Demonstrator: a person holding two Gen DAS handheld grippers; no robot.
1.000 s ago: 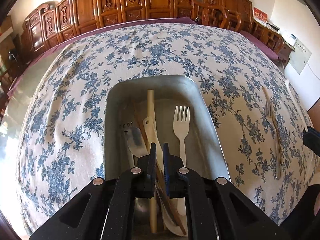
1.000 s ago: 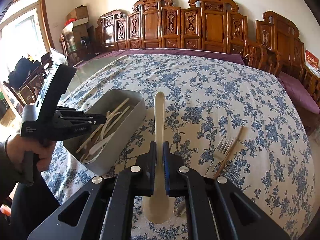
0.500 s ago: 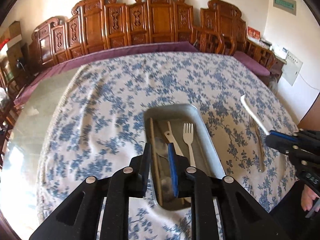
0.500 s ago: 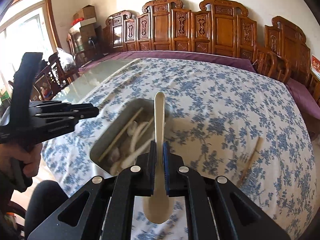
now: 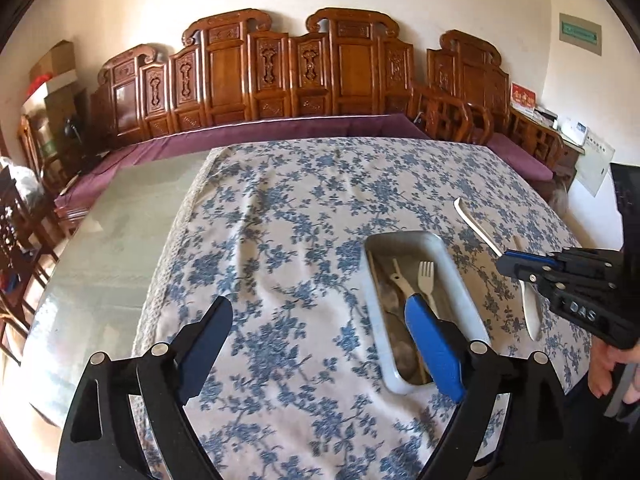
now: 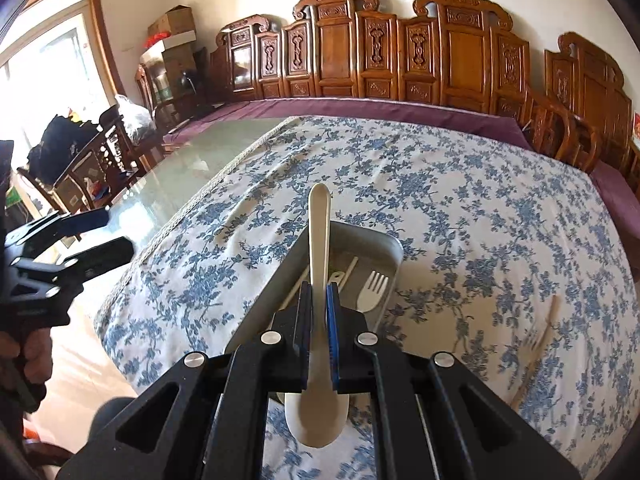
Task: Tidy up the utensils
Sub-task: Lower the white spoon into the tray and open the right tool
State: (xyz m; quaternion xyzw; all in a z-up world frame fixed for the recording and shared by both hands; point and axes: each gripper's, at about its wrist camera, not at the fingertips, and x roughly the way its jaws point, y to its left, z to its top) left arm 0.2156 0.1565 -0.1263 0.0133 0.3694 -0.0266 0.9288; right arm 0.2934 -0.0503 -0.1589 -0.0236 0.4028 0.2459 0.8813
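Note:
A grey metal tray on the blue-flowered tablecloth holds a white plastic fork, chopsticks and other pale utensils. My right gripper is shut on a cream spoon, held above the tray with its handle pointing away and its bowl toward the camera. My left gripper is open wide and empty, raised above the cloth to the left of the tray.
A metal fork and a wooden stick lie on the cloth right of the tray. Bare glass tabletop lies left of the cloth. Carved wooden chairs line the far side. A person's hands hold both grippers.
My left gripper has opened wide, risen and drawn back to the left of the tray. My right gripper has carried the spoon left until it is over the tray.

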